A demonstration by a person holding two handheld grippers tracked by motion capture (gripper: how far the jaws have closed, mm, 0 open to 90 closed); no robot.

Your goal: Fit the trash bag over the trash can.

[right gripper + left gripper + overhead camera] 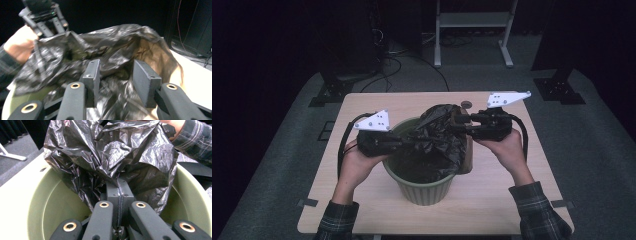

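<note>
Bag: we see a crinkled, glossy black plastic bag (439,135) at frame centre, draped over the bin.
Bin: round green plastic bin (424,187).
Left gripper (409,142): clenched on the bag's film.
Right gripper (459,122): jaws apart, seemingly astride the bag.
Surface: pale wooden table (522,185), grey carpet, dark room.

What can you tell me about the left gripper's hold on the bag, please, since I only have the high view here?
Observer: In the left gripper view, the left gripper is shut on a fold of the black bag.
Operator: And the right one?
Observer: The right gripper stands open, with bag film between its pads but not pinched.
Operator: Is the bin lined?
Observer: Not on the left: the green bin shows bare inner wall there.
</note>
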